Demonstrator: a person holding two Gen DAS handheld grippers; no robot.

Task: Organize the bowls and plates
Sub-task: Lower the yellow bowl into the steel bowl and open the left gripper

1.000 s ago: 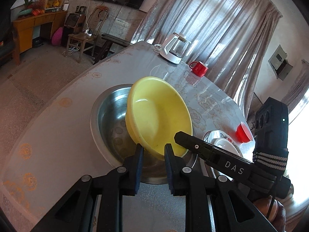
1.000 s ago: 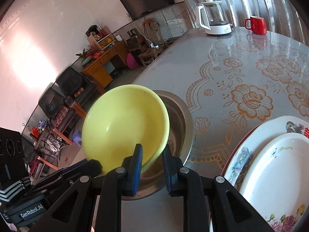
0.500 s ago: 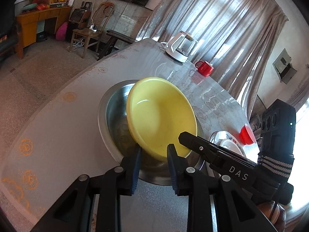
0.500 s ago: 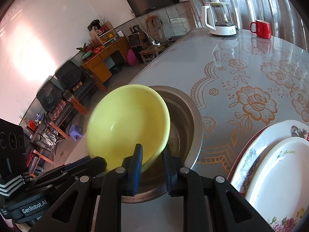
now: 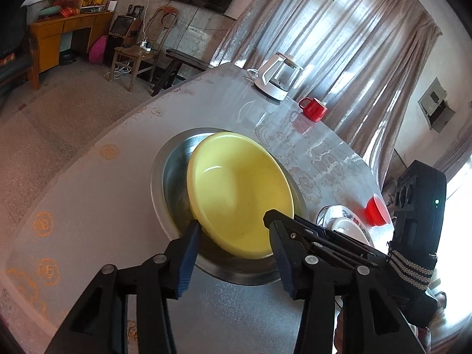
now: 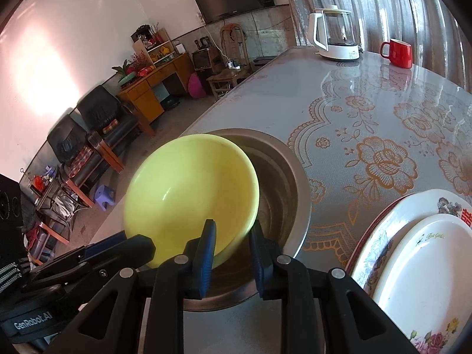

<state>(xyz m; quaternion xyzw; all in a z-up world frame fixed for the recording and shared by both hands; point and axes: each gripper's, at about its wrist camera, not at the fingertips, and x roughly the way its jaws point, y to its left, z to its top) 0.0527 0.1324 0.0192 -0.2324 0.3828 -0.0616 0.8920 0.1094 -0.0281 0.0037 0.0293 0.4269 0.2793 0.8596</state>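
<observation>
We are opening our left gripper (image 5: 234, 233): its jaws are spreading apart with the near rim of the yellow bowl (image 5: 240, 194) between them, the left pad just beside the rim and the right pad clear of it. We are opening our right gripper (image 6: 231, 236) too, its jaws parting only slightly around the bowl's (image 6: 188, 194) lower edge; we cannot tell whether the pads are pressing on it. The bowl is sitting tilted inside the steel basin (image 6: 283, 177) on the table (image 6: 368, 106). Just right of the basin, stacked plates (image 6: 424, 253) are lying on the table. Farther off, a kettle (image 5: 278, 79) and a red mug (image 5: 314, 109) are standing near the curtains (image 5: 354, 44).
</observation>
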